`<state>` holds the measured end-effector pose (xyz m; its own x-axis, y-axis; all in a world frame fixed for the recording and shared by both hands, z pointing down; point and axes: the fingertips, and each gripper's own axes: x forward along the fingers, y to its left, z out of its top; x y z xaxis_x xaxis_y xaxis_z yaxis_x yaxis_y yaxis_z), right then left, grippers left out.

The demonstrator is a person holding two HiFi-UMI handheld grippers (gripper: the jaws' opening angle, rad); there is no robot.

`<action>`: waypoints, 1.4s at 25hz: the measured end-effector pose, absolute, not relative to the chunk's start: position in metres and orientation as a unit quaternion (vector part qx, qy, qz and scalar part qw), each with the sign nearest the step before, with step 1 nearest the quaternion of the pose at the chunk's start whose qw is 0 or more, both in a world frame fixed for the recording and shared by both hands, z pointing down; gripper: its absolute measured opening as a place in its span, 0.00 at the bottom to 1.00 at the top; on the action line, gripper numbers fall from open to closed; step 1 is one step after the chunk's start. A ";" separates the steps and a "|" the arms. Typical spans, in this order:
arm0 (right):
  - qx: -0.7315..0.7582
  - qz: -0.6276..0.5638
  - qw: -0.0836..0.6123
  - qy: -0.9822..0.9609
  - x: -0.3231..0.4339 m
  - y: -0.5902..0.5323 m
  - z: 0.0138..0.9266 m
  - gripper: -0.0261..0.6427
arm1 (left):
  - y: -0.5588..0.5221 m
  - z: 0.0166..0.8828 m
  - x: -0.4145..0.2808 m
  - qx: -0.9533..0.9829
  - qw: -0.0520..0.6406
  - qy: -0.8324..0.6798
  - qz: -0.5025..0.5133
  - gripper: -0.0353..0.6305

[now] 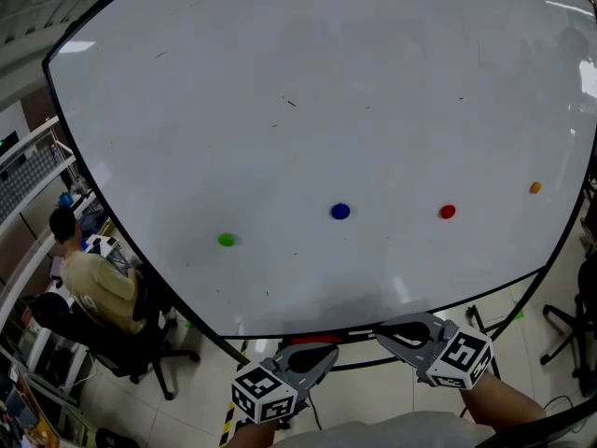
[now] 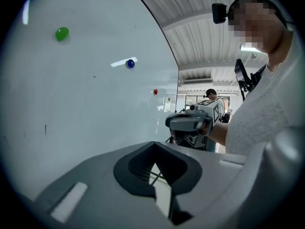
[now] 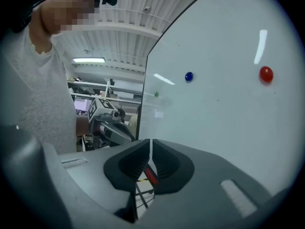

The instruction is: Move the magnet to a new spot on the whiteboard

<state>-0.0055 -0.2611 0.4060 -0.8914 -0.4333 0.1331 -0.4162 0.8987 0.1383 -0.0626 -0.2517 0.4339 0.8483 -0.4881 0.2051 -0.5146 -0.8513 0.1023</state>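
Black-and-white square markers (image 1: 272,389) cover left tongs' (image 1: 324,354) cube (image 1: 246,401).

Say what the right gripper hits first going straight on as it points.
Probably bare whiteboard near its edge, at a glancing angle. The right gripper aims so close to that edge that it might slip past; depth is unclear.
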 end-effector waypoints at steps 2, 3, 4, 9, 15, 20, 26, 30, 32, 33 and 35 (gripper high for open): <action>0.225 -0.095 0.093 -0.965 -0.014 -0.268 0.395 0.08 | -0.248 0.436 -0.065 0.958 0.077 -0.261 0.092 0.03; 0.229 -0.121 0.101 -0.960 -0.019 -0.271 0.389 0.09 | -0.246 0.436 -0.067 0.958 0.077 -0.261 0.093 0.03; 0.233 -0.150 0.110 -0.955 -0.024 -0.274 0.382 0.10 | -0.244 0.436 -0.068 0.958 0.078 -0.261 0.093 0.03; 0.278 -0.291 0.160 -0.901 -0.033 -0.294 0.340 0.17 | -0.238 0.437 -0.076 0.957 0.078 -0.265 0.092 0.03; 0.384 -0.419 0.145 -0.810 -0.033 -0.331 0.261 0.18 | -0.244 0.440 -0.083 0.957 0.077 -0.264 0.094 0.03; 0.418 -0.454 0.139 -0.774 -0.038 -0.352 0.234 0.20 | -0.253 0.442 -0.087 0.956 0.081 -0.265 0.095 0.03; 0.427 -0.480 0.153 -0.751 -0.051 -0.367 0.233 0.24 | -0.263 0.444 -0.094 0.955 0.081 -0.269 0.093 0.03; 0.429 -0.477 0.157 -0.751 -0.053 -0.375 0.238 0.24 | -0.267 0.444 -0.097 0.955 0.081 -0.272 0.091 0.03; 0.431 -0.478 0.156 -0.750 -0.054 -0.378 0.239 0.24 | -0.269 0.444 -0.100 0.954 0.081 -0.273 0.090 0.03; 0.432 -0.480 0.155 -0.748 -0.054 -0.378 0.239 0.23 | -0.270 0.444 -0.100 0.954 0.081 -0.274 0.089 0.03; 0.435 -0.485 0.153 -0.743 -0.054 -0.379 0.239 0.22 | -0.271 0.444 -0.102 0.954 0.080 -0.276 0.089 0.03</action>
<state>-0.0536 -0.3787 0.2386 -0.5751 -0.7947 -0.1939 -0.4969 0.1510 0.8546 -0.1016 -0.2709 0.4436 0.8322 -0.5116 0.2136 -0.5401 -0.8352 0.1039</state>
